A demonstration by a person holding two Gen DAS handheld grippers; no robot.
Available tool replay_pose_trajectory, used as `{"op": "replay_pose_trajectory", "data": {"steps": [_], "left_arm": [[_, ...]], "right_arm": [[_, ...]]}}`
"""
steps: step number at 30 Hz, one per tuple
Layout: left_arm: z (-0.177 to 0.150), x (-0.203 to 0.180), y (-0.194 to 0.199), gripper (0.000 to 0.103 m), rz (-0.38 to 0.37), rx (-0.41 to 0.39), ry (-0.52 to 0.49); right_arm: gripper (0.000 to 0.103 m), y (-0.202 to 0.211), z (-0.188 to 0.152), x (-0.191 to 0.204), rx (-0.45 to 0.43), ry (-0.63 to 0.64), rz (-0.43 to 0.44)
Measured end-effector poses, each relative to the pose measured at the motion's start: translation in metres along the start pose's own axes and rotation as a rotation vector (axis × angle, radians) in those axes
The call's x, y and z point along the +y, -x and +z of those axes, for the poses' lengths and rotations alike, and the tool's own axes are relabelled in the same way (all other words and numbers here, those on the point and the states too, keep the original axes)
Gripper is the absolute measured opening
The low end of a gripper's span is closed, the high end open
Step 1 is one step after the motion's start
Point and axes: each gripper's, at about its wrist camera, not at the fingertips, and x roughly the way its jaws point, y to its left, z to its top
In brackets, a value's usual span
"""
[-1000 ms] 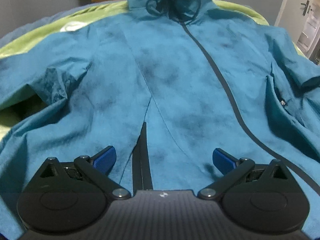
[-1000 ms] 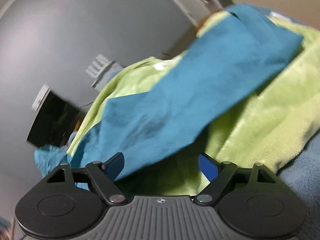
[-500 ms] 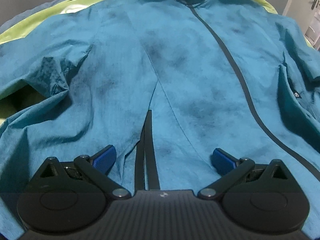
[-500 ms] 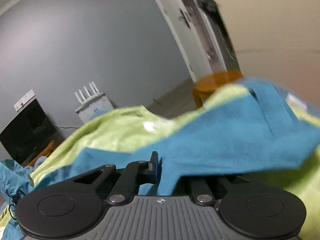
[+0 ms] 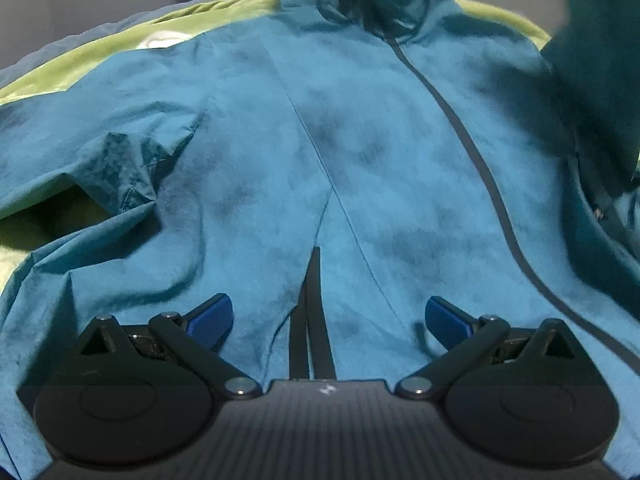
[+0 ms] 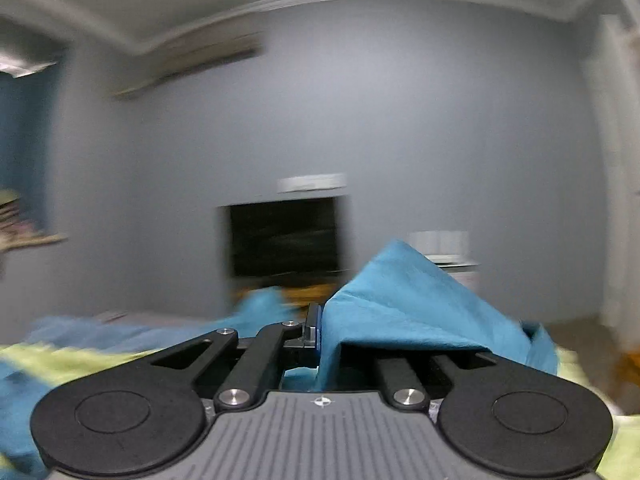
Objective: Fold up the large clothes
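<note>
Across the lime-green fleece blanket (image 5: pixel 72 68) lies the task's item, one large teal hooded jacket of thin crinkled fabric (image 5: pixel 360 152), front up, hood and dark drawcord (image 5: pixel 372 4) at the far end, dark zip line (image 5: pixel 472 152) running down toward me. I read this spread-flat placement as the starting layout for a fold. My left gripper (image 5: pixel 328 318) hovers over the near hem with its blue-padded fingers (image 5: pixel 210 316) spread wide and nothing between them; I judge it is parked there to be ready to pin or take the hem, though I cannot tell whether it touches the cloth. My right gripper (image 6: pixel 318 330) is clenched on a fold of the same teal fabric (image 6: pixel 404 300), which tents up over its right-hand linkage; I take this to be the jacket's right sleeve, raised off the bed so it can be carried across the body. In the left view that lifted piece shows as a dark, blurred mass (image 5: pixel 600 60) at the upper right. Behind: grey wall, a black screen (image 6: pixel 286 236), a wall-mounted air conditioner (image 6: pixel 188 60), all smeared. Fold judged just begun; left sleeve (image 5: pixel 80 148) lies crumpled outward, not yet folded.
</note>
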Motion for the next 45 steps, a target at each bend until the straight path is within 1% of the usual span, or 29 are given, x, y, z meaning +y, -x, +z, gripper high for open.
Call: {"op": "replay_pose_trajectory", "data": {"steps": [2, 3, 4, 6, 8, 9, 10, 12, 14, 15, 19, 21, 22, 24, 26, 27, 28, 29, 30, 31, 32, 33, 34, 36, 37, 39, 41, 43, 45], "left_arm": [[0.0, 0.001, 0.001, 0.103, -0.008, -0.004, 0.005], [0.0, 0.002, 0.001, 0.103, -0.011, -0.009, 0.007], [0.0, 0.002, 0.003, 0.103, -0.015, -0.019, 0.011], [-0.001, 0.004, 0.009, 0.103, -0.019, -0.051, 0.027], [-0.001, 0.008, 0.014, 0.103, -0.015, -0.08, 0.047], [0.001, 0.01, 0.017, 0.103, -0.019, -0.092, 0.061], [0.003, 0.012, 0.02, 0.103, -0.022, -0.098, 0.071], [0.011, 0.013, 0.027, 0.103, -0.03, -0.109, 0.078], [0.025, 0.008, 0.038, 0.103, -0.061, -0.133, 0.049], [0.033, 0.003, 0.043, 0.103, -0.071, -0.143, 0.022], [0.076, -0.036, 0.055, 0.103, -0.075, -0.185, -0.119], [0.094, -0.065, 0.045, 0.103, -0.075, -0.196, -0.213], [0.097, -0.08, 0.038, 0.103, -0.059, -0.209, -0.253], [0.1, -0.105, 0.015, 0.103, -0.028, -0.209, -0.317], [0.095, -0.129, -0.011, 0.102, -0.012, -0.2, -0.378], [0.091, -0.14, -0.023, 0.099, -0.004, -0.2, -0.401], [0.087, -0.149, -0.035, 0.092, 0.005, -0.196, -0.423], [0.082, -0.157, -0.048, 0.088, 0.007, -0.184, -0.448], [0.078, -0.165, -0.059, 0.08, 0.004, -0.172, -0.478], [0.073, -0.171, -0.068, 0.078, 0.012, -0.171, -0.501], [0.068, -0.177, -0.074, 0.072, 0.031, -0.189, -0.528], [0.065, -0.18, -0.078, 0.056, 0.037, -0.208, -0.546], [0.063, -0.181, -0.079, 0.047, 0.041, -0.223, -0.55], [0.063, -0.176, -0.073, 0.022, 0.058, -0.273, -0.513], [0.066, -0.168, -0.067, 0.015, 0.061, -0.304, -0.48], [0.073, -0.145, -0.052, 0.011, 0.069, -0.367, -0.386], [0.081, -0.113, -0.036, 0.008, 0.087, -0.414, -0.25], [0.084, -0.076, -0.023, 0.008, 0.09, -0.418, -0.114], [0.082, -0.033, -0.015, 0.008, 0.1, -0.403, 0.027]], "right_arm": [[0.008, -0.017, -0.02, 0.031, 0.099, -0.005, 0.121], [0.017, -0.025, -0.033, 0.042, 0.167, -0.005, 0.166], [0.032, -0.031, -0.048, 0.054, 0.232, 0.003, 0.199], [0.045, -0.034, -0.074, 0.067, 0.315, 0.036, 0.232], [0.05, -0.02, -0.098, 0.07, 0.352, 0.043, 0.225], [0.057, -0.008, -0.105, 0.075, 0.359, 0.033, 0.219], [0.067, 0.005, -0.11, 0.077, 0.355, 0.016, 0.208], [0.077, 0.025, -0.117, 0.057, 0.346, -0.019, 0.199], [0.077, 0.035, -0.113, 0.026, 0.335, -0.045, 0.177], [0.08, 0.041, -0.112, 0.011, 0.332, -0.052, 0.15], [0.085, 0.076, -0.114, -0.028, 0.32, -0.021, 0.003], [0.089, 0.084, -0.12, -0.045, 0.314, -0.039, -0.082], [0.089, 0.086, -0.127, -0.053, 0.321, -0.067, -0.11], [0.089, 0.09, -0.138, -0.069, 0.329, -0.145, -0.148], [0.089, 0.093, -0.147, -0.084, 0.334, -0.225, -0.165], [0.089, 0.093, -0.151, -0.091, 0.332, -0.257, -0.172], [0.089, 0.095, -0.155, -0.098, 0.332, -0.289, -0.173], [0.089, 0.096, -0.158, -0.103, 0.334, -0.317, -0.168], [0.089, 0.097, -0.162, -0.108, 0.335, -0.336, -0.164], [0.089, 0.098, -0.166, -0.112, 0.339, -0.347, -0.16], [0.089, 0.099, -0.169, -0.113, 0.345, -0.349, -0.159], [0.089, 0.098, -0.172, -0.115, 0.352, -0.346, -0.16], [0.089, 0.097, -0.174, -0.114, 0.363, -0.339, -0.162], [0.089, 0.089, -0.179, -0.111, 0.384, -0.318, -0.168], [0.089, 0.087, -0.181, -0.109, 0.389, -0.305, -0.172], [0.089, 0.084, -0.185, -0.104, 0.398, -0.276, -0.176], [0.089, 0.082, -0.186, -0.099, 0.404, -0.253, -0.177], [0.089, 0.081, -0.187, -0.097, 0.405, -0.236, -0.181], [0.089, 0.08, -0.188, -0.096, 0.405, -0.229, -0.188]]}}
